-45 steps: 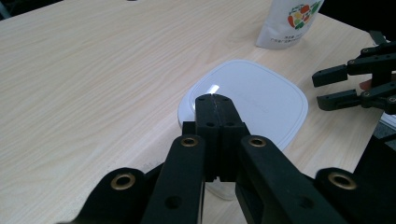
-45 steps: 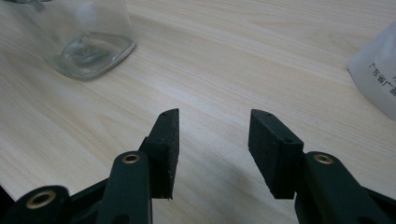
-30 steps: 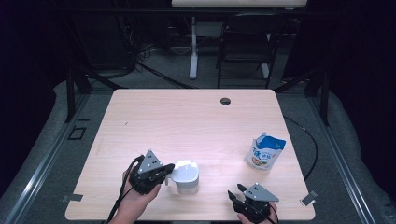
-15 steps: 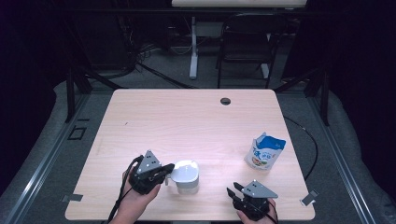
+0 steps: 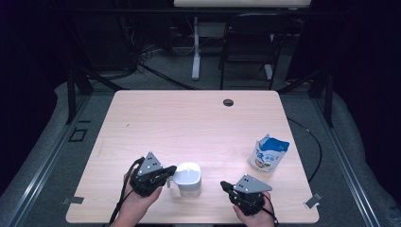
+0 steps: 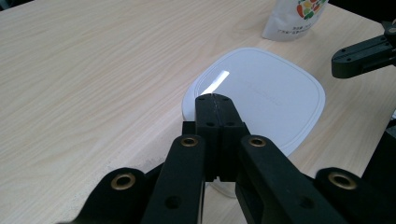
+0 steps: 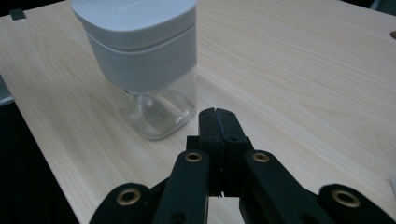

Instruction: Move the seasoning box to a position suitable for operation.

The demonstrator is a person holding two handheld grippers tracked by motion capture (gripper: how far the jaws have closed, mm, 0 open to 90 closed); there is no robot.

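Now 2 tongs sit closed and empty. Left tongs (image 5: 171, 172) rest their tips over the white lid of a clear jar (image 5: 188, 178). Right tongs (image 5: 226, 186), jaws just closed, point at it from nearby on the worktop (image 5: 189, 123).

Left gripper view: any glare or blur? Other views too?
Left gripper view: bright glare patch on the lid, jaws sharp, pouch soft. Right gripper view: jar slightly soft, its top edge washed out. High view: table evenly lit, surroundings dark.
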